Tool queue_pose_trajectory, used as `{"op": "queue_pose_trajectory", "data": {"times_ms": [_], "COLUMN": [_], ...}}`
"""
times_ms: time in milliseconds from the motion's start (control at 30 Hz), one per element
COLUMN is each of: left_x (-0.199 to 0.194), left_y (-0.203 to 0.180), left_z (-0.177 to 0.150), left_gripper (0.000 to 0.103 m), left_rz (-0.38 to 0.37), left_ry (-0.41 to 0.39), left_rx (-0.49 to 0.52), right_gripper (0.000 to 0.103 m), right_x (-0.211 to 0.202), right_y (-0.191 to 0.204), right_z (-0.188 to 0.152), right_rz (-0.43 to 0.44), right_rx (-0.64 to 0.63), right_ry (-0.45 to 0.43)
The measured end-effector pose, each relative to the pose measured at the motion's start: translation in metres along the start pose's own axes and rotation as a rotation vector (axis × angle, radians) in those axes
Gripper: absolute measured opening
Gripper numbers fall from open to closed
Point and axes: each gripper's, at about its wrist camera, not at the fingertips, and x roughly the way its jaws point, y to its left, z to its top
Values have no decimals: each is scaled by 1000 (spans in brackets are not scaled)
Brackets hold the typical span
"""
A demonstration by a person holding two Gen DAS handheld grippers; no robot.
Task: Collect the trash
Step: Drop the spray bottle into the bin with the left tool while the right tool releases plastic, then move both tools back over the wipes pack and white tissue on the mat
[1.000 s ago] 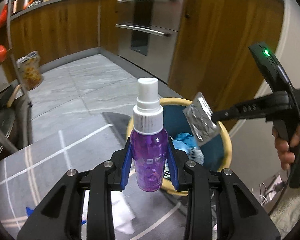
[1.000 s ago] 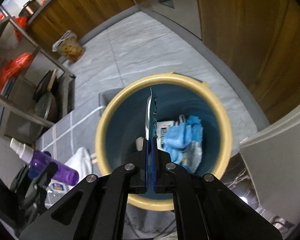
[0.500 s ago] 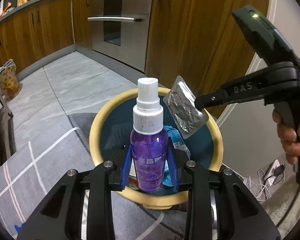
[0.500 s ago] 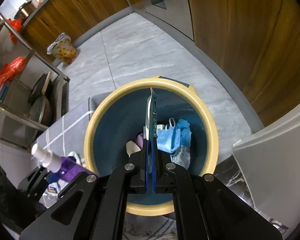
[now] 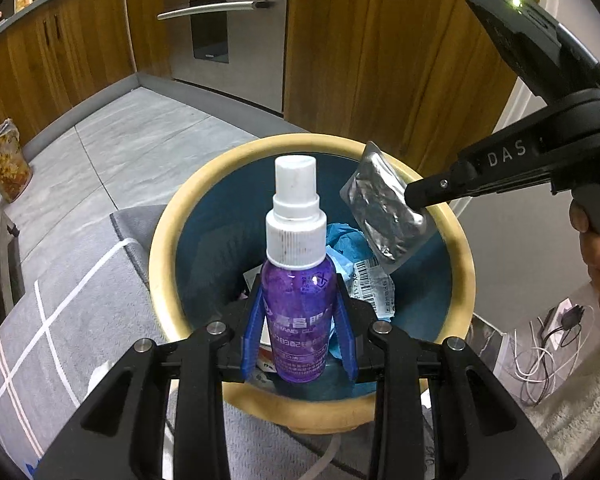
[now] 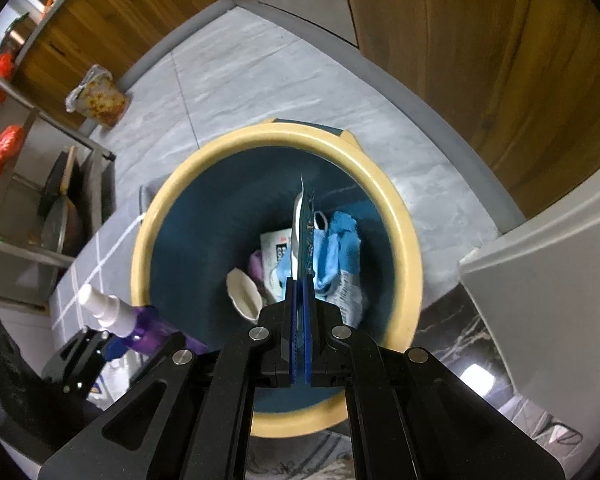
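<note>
Bin [image 5: 160, 240] filling way more of both views than a second ago, so both hands have been dropping in over it. Left hand-held gripper [image 5: 299, 328] is clamping the purple spray bottle [image 5: 298, 312] partway closed, upright, now hanging right over the bin's opening instead of short of its 6 o'clock rim. Right hand-held gripper [image 6: 299, 332] is pinching the foil blister pack [image 5: 384, 216] nearly shut, edge-on above the blue trash [image 6: 336, 248], toward 2 o'clock in the left view. I'm guessing both are about ready to let go.
</note>
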Motion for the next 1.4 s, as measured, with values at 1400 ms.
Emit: {"op": "queue_pose_trajectory", "data": {"times_ms": [1400], "left_x": [-34], "left_y": [25], "left_z": [-15], "left_gripper": [54], "left_rz": [86], "left_ry": [-64], "left_rx": [-118], "right_gripper": [43], "right_x": [-11], "right_y": [17], "right_z": [6], "right_rz": [-22], "right_rx": [-41], "right_ry": [-84]}}
